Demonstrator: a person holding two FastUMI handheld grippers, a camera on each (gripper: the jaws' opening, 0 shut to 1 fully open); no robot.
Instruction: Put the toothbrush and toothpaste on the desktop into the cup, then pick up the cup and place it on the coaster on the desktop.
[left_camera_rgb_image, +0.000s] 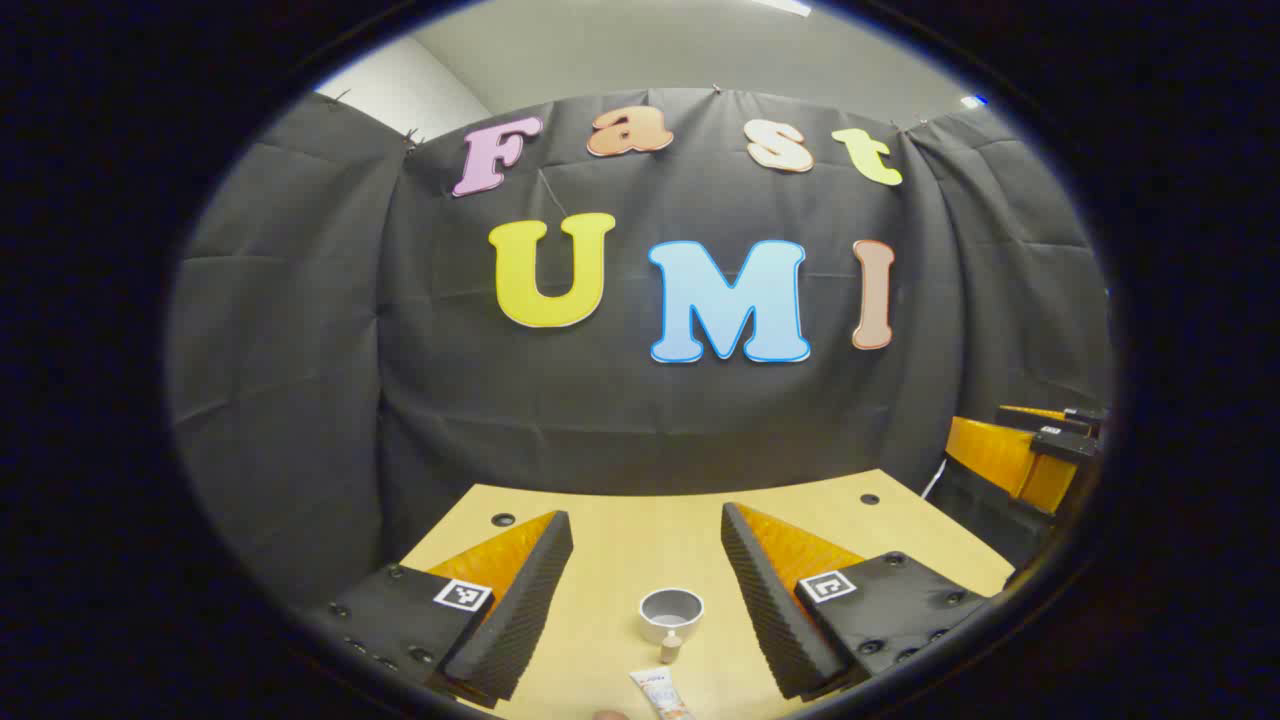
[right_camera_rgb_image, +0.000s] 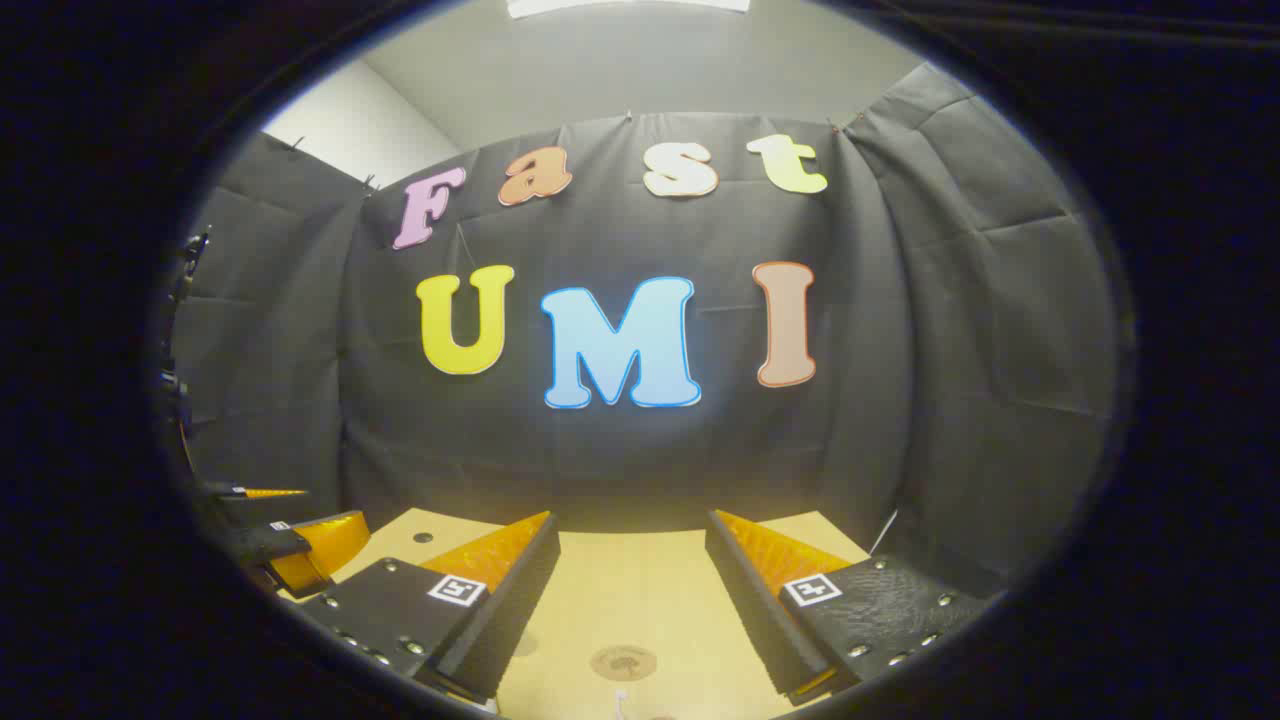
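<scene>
While both tools hang above the wooden desktop (left_camera_rgb_image: 620, 540), nothing has yet been grasped. Seen from the left gripper view, the left gripper (left_camera_rgb_image: 647, 560) has its fingers spread wide and empty. Between and below them stands a small pale cup (left_camera_rgb_image: 671, 612), upright, mouth up. Just nearer the camera lies the toothpaste (left_camera_rgb_image: 664, 690), cap end almost touching the cup, its long axis running toward the camera. The toothbrush cannot be made out. Far right, the other gripper appears at the edge.

Seen from the right gripper view, the right gripper (right_camera_rgb_image: 630, 560) is likewise wide open and empty. Below its fingers lies a round brown coaster (right_camera_rgb_image: 623, 661), flat on the wood.

Judging by this, the left gripper is nearer the tube, the right nearer the coaster.
</scene>
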